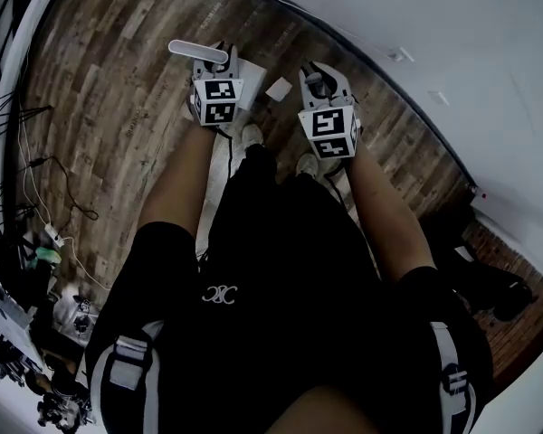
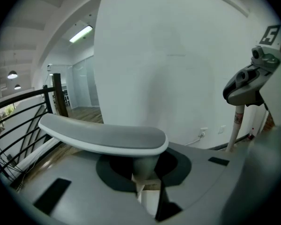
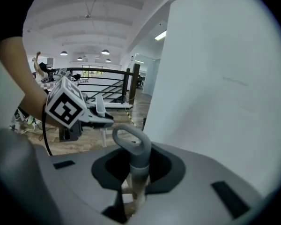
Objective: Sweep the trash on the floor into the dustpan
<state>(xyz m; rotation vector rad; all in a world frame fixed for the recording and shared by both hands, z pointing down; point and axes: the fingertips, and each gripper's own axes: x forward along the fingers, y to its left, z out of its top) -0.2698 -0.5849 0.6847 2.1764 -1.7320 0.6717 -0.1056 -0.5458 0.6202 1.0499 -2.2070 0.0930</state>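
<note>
My left gripper (image 1: 215,61) is shut on an upright handle with a flat grey and white top (image 1: 197,52). In the left gripper view that top (image 2: 103,136) lies across the jaws of the left gripper (image 2: 145,184). My right gripper (image 1: 321,78) is shut on a pale pole with a grey loop end (image 3: 131,144), which rises between the jaws of the right gripper (image 3: 133,184). Both lower ends are hidden, so I cannot tell broom from dustpan. A white scrap of paper (image 1: 278,88) lies on the wooden floor (image 1: 118,107) between the two grippers.
The white wall (image 1: 452,34) with a socket (image 1: 398,55) runs close ahead and to the right. The person's shoes (image 1: 252,135) stand just below the grippers. Cables (image 1: 45,179) and clutter (image 1: 36,315) lie at the left. A black railing (image 2: 18,121) borders the floor.
</note>
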